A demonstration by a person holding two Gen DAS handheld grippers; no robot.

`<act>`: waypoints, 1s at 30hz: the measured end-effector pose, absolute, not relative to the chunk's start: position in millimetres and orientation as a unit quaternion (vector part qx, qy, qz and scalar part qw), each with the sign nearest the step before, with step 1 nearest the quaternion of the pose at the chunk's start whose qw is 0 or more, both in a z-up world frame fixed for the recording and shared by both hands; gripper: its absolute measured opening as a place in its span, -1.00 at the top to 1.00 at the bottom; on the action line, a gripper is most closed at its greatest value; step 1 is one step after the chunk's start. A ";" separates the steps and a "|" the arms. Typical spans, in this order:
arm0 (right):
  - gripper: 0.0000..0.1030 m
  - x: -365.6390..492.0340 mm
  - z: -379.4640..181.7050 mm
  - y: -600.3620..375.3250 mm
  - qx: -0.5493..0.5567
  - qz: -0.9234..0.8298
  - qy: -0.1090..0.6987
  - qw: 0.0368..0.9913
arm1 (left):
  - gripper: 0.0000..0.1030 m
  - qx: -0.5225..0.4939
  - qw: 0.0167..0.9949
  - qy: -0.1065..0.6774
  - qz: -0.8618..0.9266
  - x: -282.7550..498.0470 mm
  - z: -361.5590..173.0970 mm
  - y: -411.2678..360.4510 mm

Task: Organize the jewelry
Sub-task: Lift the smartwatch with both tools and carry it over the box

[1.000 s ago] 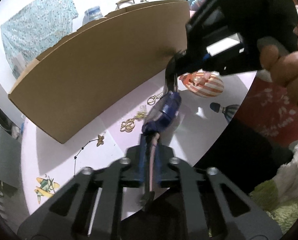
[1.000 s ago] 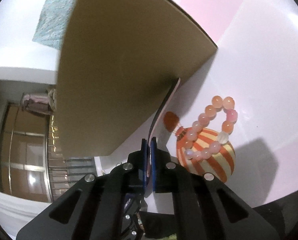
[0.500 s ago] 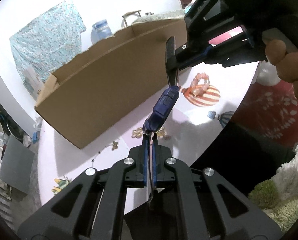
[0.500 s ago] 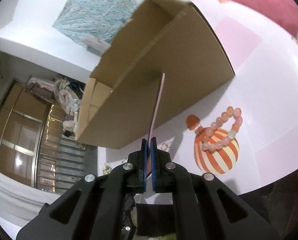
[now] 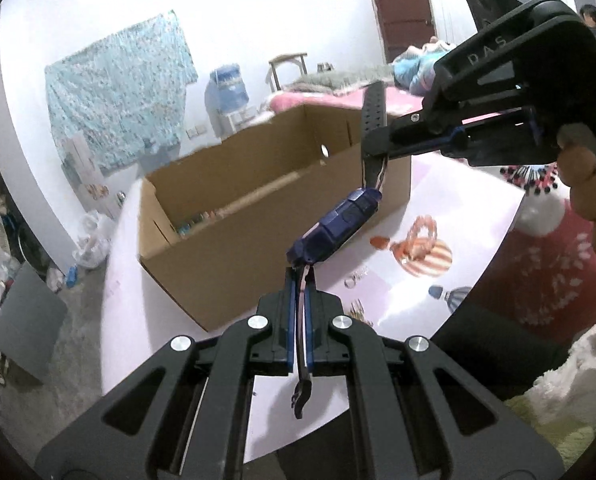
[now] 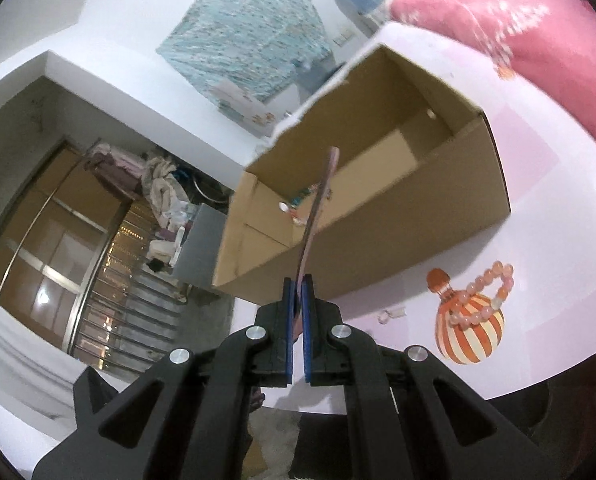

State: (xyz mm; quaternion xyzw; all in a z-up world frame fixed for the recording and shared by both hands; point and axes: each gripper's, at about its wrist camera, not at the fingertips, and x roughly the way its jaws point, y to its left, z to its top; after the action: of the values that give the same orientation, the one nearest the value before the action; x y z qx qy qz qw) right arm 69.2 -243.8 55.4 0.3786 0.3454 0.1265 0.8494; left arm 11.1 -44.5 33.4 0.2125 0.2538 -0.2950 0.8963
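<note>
Pale pink table (image 5: 426, 208), cluttered room behind. Left gripper (image 5: 298, 304) is clamped on one strap of a blue watch (image 5: 338, 224); right gripper (image 6: 297, 308) pinches the other strap, so the watch hangs between them above the table, beside an open box (image 5: 257, 216). Bead bracelet (image 6: 482, 292) lies nearby.

The scene is viewed from each gripper's wrist, along its fingers, angled down and close above the table (image 5: 438, 200). In the left view the box (image 5: 225, 240) is seen at 11 o'clock; in the right, at 1 o'clock. Box, table and bead bracelet (image 6: 482, 296) are shared.
</note>
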 end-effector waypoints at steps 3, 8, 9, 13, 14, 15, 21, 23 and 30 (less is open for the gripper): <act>0.92 67.1 83.8 -238.5 0.351 0.138 0.323 0.868 | 0.94 0.218 0.903 0.228 -0.290 7.3 54.1 -45.0; 0.92 89.8 125.0 -237.4 0.308 0.160 0.300 0.889 | 0.94 0.224 0.912 0.200 -0.280 34.0 90.7 -49.0; 0.92 98.8 129.1 -239.4 0.306 0.165 0.299 0.889 | 0.94 0.228 0.912 0.200 -0.277 43.1 95.9 -51.3; 0.92 150.5 136.9 -250.1 0.298 0.174 0.317 0.884 | 0.93 0.238 0.909 0.210 -0.272 85.6 105.3 -63.1; 0.92 168.9 135.6 -252.9 0.296 0.176 0.329 0.879 | 0.93 0.240 0.906 0.219 -0.271 101.3 104.7 -67.8; 0.92 186.4 132.4 -256.0 0.295 0.174 0.344 0.874 | 0.93 0.243 0.902 0.231 -0.272 116.1 102.6 -72.5; 0.92 278.0 87.7 -267.9 0.282 0.163 0.454 0.830 | 0.93 0.263 0.867 0.322 -0.276 188.8 74.9 -98.4; 0.92 303.3 73.1 -270.0 0.266 0.155 0.488 0.817 | 0.93 0.266 0.848 0.358 -0.285 209.8 62.1 -106.6; 0.92 354.3 39.6 -259.6 0.155 0.134 0.559 0.804 | 0.88 0.262 0.794 0.455 -0.306 257.8 27.6 -126.6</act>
State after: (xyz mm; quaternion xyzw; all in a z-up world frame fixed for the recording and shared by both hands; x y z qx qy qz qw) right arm 354.3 -259.6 39.6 0.1549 0.5588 0.1338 0.8036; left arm 257.8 -126.6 27.6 0.2620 0.4551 -0.3056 0.7943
